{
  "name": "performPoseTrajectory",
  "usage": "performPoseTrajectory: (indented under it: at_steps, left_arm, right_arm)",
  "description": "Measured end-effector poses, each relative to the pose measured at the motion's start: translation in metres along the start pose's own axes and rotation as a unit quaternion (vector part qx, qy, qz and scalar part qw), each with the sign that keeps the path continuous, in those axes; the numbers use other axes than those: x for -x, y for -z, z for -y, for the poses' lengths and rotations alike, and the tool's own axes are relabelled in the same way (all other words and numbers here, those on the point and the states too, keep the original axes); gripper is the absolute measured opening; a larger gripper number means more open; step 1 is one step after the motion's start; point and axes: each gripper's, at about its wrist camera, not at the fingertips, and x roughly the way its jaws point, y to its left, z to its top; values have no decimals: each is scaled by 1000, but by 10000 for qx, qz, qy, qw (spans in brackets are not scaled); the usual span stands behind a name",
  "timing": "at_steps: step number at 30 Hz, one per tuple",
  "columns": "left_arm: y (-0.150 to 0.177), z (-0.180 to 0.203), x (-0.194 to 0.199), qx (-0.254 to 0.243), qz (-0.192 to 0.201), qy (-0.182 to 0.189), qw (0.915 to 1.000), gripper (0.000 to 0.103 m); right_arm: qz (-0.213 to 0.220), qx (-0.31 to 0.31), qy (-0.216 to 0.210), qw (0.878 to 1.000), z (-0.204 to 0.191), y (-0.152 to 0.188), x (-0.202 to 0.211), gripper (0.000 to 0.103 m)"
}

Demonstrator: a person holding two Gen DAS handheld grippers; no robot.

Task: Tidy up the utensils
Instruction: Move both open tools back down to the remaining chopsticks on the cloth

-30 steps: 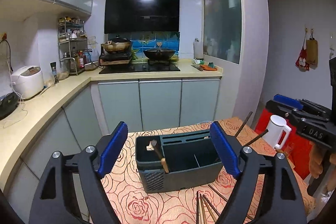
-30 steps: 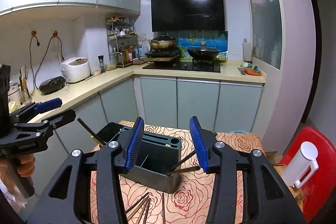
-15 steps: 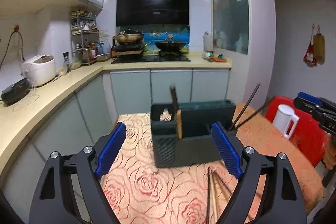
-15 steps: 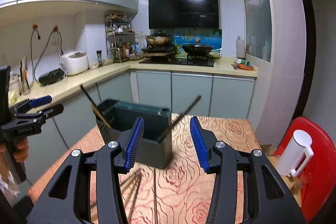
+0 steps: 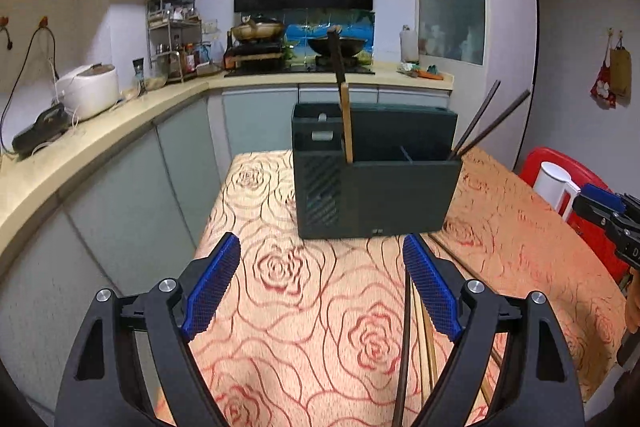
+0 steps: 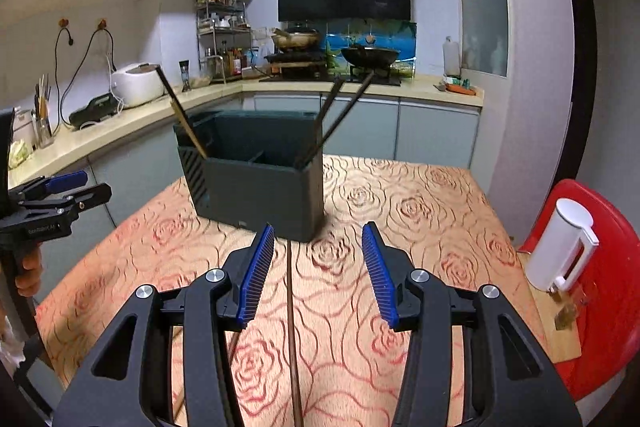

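From the left wrist view, the left gripper (image 5: 322, 291) hangs low over a table (image 5: 312, 307) covered in a rose-patterned cloth, its blue pads spread wide with nothing but cloth between them. Beyond it, toward the far end of the table, stands the dark utensil holder (image 5: 376, 171), upright. A wooden-handled utensil (image 5: 345, 107) sticks up from its left compartment, and two dark chopsticks (image 5: 486, 119) lean out to the right from its right end. On the near cloth, just inside and under the right pad, loose chopsticks (image 5: 404, 339) lie pointing away from the camera. At the right edge the right gripper (image 5: 608, 211) shows in part, with a white jug (image 5: 554, 183) on a red chair (image 5: 568, 167) behind it.

From the right wrist view, the right gripper (image 6: 319, 277) hovers above the same cloth, its pads partly spread and pinching nothing. One dark chopstick (image 6: 291, 323) lies on the table between the pads, nearer the left one, running from the holder's base toward the camera; whether a pad touches it I cannot tell. The utensil holder (image 6: 260, 187) stands just past the fingertips, the wooden-handled utensil (image 6: 182, 115) leaning left from its left end and the two dark chopsticks (image 6: 340, 111) leaning right from its right end. The left gripper (image 6: 60, 193) is at the far left, held by a hand (image 6: 28, 271). The white jug (image 6: 560, 243) sits on the red chair (image 6: 608, 287) to the right.
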Motion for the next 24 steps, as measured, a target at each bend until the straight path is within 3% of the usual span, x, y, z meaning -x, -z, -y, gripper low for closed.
performPoseTrajectory:
  at_steps: [11, 24]
  left_arm:
    - [44, -8, 0, 107, -294, -197, 9993, 81]
    - [84, -3, -5, -4, -699, -115, 9975, 81]
  right_arm:
    - [-246, 1, 138, 9996, 2, 46, 10, 45]
    - [-665, -202, 76, 9976, 11, 81, -2, 45]
